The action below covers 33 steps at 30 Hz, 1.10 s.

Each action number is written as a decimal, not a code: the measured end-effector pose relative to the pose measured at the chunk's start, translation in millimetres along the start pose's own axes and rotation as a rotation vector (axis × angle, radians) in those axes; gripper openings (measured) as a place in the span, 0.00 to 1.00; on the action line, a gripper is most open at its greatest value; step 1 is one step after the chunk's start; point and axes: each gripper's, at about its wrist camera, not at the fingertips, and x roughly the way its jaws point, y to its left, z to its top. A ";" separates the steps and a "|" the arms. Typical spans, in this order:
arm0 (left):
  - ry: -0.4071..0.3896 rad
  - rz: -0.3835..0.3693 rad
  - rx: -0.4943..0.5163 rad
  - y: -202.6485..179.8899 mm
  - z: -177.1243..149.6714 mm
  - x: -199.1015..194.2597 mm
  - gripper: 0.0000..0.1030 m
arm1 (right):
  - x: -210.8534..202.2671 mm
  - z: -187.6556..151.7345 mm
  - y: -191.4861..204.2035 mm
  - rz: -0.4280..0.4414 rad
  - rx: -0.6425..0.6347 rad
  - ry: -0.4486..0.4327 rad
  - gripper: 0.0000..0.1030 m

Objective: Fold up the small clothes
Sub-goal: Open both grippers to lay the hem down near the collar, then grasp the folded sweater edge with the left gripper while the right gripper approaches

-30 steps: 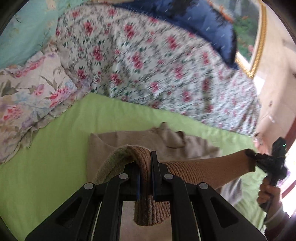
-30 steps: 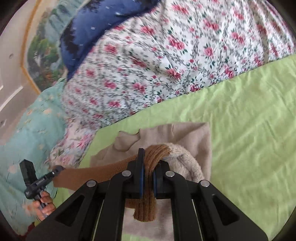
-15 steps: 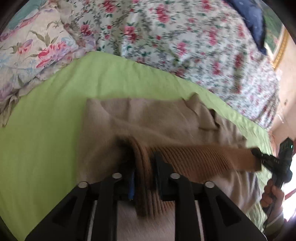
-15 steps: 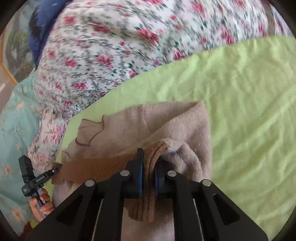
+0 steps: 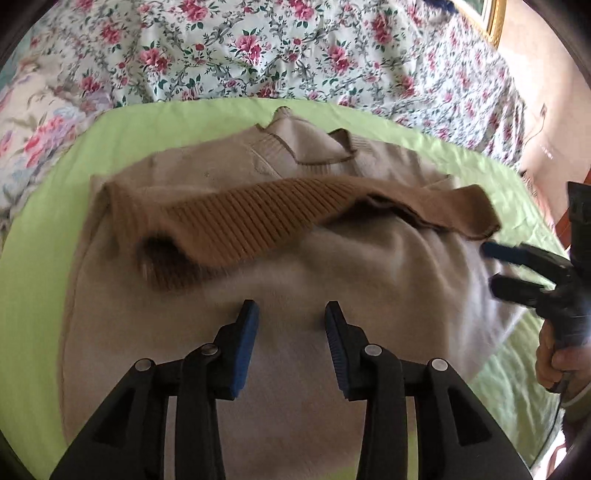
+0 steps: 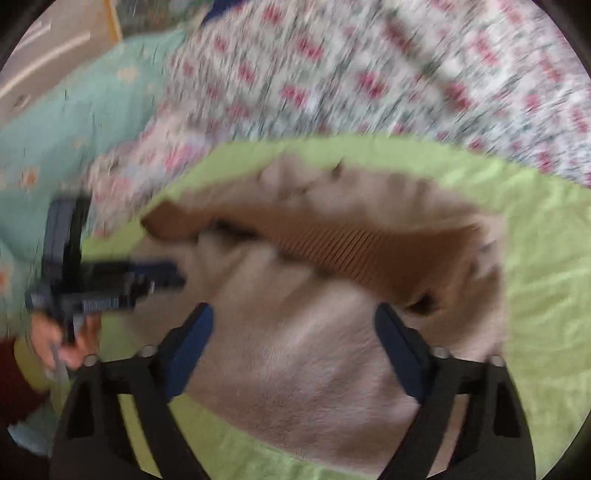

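A small beige sweater (image 5: 295,280) lies on the green sheet (image 5: 37,258), collar at the far side. Its brown ribbed hem band (image 5: 266,210) lies folded across the chest, below the collar. My left gripper (image 5: 291,314) is open and empty, just above the sweater's folded body. The right gripper (image 5: 495,267) shows at the right edge, open and apart from the band's end. In the blurred right wrist view the right gripper (image 6: 293,317) is wide open over the sweater (image 6: 295,350), with the band (image 6: 351,251) beyond it and the left gripper (image 6: 162,273) at the left.
A floral quilt (image 5: 295,48) is heaped along the far side of the sheet. A floral pillow (image 5: 29,122) lies at the far left. A teal pillow (image 6: 74,122) and a gold picture frame (image 5: 496,18) stand behind.
Both grippers let go of the brown hem band and opened. The band now lies across the sweater's chest. Both grippers have drawn back toward the near side.
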 end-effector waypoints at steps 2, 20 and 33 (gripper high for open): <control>0.016 0.025 0.016 7.7 13.5 10.8 0.37 | 27.3 6.4 -15.5 -0.037 0.028 0.082 0.56; -0.092 0.173 -0.214 77.4 14.7 -33.5 0.39 | -4.0 31.3 -59.2 -0.275 0.246 -0.079 0.52; -0.074 0.068 -0.423 45.9 -115.8 -100.7 0.53 | -46.7 -57.8 30.9 -0.249 0.224 -0.033 1.00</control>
